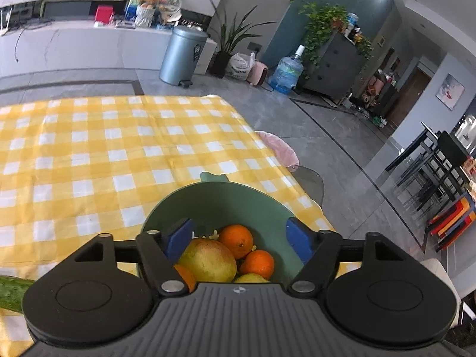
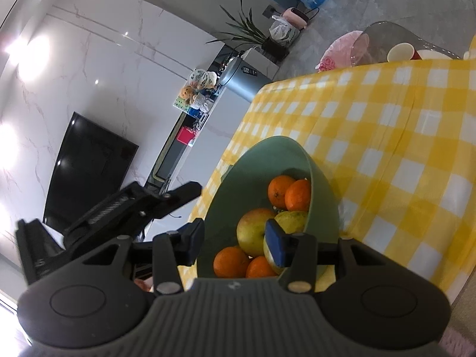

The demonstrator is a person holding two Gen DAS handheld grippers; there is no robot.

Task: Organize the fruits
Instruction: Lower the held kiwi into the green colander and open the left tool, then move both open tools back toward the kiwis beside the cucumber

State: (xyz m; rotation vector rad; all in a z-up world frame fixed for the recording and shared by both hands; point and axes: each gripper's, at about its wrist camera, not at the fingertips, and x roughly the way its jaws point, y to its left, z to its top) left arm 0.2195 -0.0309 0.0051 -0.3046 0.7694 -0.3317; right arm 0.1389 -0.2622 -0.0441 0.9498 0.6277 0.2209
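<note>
My left gripper (image 1: 238, 238) stands wide over the green bowl (image 1: 226, 199), its blue pads (image 1: 178, 236) apart with nothing pressed between them. Under it the bowl holds oranges (image 1: 236, 239), a big yellow-red apple (image 1: 208, 260) and the top of a yellow-green fruit (image 1: 251, 278) near my gripper's body. The bowl sits on the yellow checked cloth (image 1: 119, 148), close to the table's right edge. A cucumber (image 1: 13, 293) lies on the cloth at the far left, well apart from the bowl.

My right gripper (image 2: 235, 244) is partly spread. One pad (image 2: 275, 247) is inside the bowl (image 2: 267, 154), in front of a yellow-green fruit (image 2: 290, 220); the other pad (image 2: 193, 244) is outside the bowl's wall, so the rim lies between them. I cannot tell whether either pad touches the rim or the fruit. From this side I see two oranges (image 2: 287, 193) at the far wall, the apple (image 2: 253, 232) in the middle, and two more oranges (image 2: 230, 263) nearest me. My other gripper's black frame (image 2: 134, 208) shows to the left of the bowl.
</note>
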